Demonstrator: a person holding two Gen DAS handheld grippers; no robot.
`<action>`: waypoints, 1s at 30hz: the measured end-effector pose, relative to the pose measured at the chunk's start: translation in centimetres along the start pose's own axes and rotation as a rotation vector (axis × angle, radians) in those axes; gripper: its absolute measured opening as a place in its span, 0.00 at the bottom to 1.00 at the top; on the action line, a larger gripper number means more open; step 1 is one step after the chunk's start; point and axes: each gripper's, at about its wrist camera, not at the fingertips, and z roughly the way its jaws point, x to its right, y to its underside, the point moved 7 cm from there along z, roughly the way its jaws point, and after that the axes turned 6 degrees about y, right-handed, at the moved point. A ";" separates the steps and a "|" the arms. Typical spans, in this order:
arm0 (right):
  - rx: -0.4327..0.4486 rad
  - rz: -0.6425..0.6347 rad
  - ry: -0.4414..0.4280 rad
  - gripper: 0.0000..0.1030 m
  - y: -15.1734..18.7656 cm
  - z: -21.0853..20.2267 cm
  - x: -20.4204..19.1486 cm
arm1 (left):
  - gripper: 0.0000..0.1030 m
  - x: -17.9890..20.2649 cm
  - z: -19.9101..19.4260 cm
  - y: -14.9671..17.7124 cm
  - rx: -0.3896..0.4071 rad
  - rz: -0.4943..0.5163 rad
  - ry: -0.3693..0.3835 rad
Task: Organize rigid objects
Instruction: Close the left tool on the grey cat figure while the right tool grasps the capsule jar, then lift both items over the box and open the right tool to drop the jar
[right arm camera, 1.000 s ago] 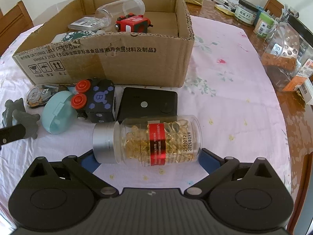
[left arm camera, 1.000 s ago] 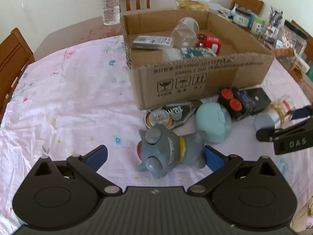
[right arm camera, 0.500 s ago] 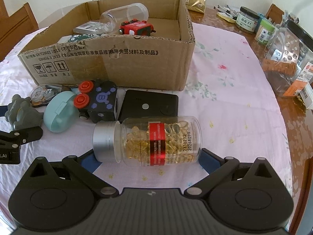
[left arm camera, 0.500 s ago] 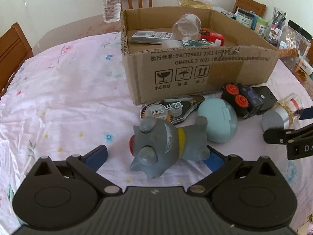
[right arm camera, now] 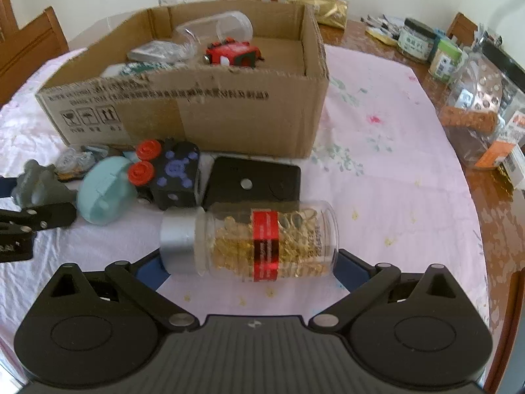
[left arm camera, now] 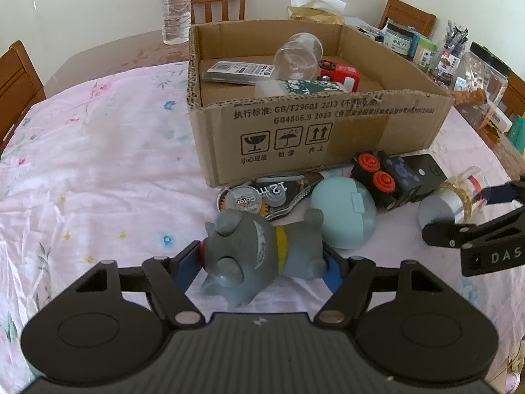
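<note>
My left gripper [left arm camera: 262, 262] is shut on a grey toy cat [left arm camera: 259, 256] with a yellow collar, lying on its side, just above the cloth. My right gripper [right arm camera: 249, 262] is shut on a clear pill bottle [right arm camera: 262, 243] with gold capsules, a red band and a silver cap; the bottle is tilted and lifted. The cardboard box [left arm camera: 328, 131] stands behind, also in the right wrist view [right arm camera: 213, 111]. It holds a clear jar [left arm camera: 297, 54], a red toy [left arm camera: 338, 74] and a flat packet [left arm camera: 236, 70].
In front of the box lie a mint round case [left arm camera: 343, 216], a black toy with red buttons [left arm camera: 384, 177], a black flat case [right arm camera: 252, 184] and a tape dispenser [left arm camera: 262, 195]. Jars [right arm camera: 475, 98] crowd the right table edge. A water bottle [left arm camera: 175, 3] and chairs stand behind.
My left fingers have closed onto the toy cat, which was loose between them. My right gripper has lifted and tilted the pill bottle.
</note>
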 end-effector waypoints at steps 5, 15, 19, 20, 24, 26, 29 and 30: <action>0.011 -0.011 0.003 0.97 -0.7 -0.4 -0.2 | 0.71 0.0 0.1 -0.1 -0.001 -0.001 -0.001; 0.001 -0.036 0.005 0.93 -0.9 -0.9 -0.5 | 0.70 0.0 -0.1 -0.1 -0.001 0.004 -0.002; -0.005 -0.059 0.001 0.93 -1.0 -1.3 -0.6 | 0.70 0.0 -0.5 -0.3 0.001 0.021 0.002; -0.008 -0.061 -0.006 0.93 -1.0 -1.4 -0.6 | 0.70 0.1 -0.6 -0.3 0.000 0.026 0.006; -0.013 -0.075 -0.026 0.93 -1.2 -2.1 -0.4 | 0.69 0.1 -1.2 -0.6 -0.011 0.054 0.017; -0.009 -0.088 -0.038 0.93 -1.6 -2.7 -0.3 | 0.69 0.2 -1.7 -0.7 -0.022 0.075 0.027; 0.011 -0.123 -0.058 0.93 -2.4 -4.1 -0.1 | 0.69 0.3 -2.6 -1.1 -0.042 0.104 0.046; 0.021 -0.137 -0.066 0.93 -2.8 -4.6 0.0 | 0.69 0.3 -3.0 -1.2 -0.047 0.114 0.050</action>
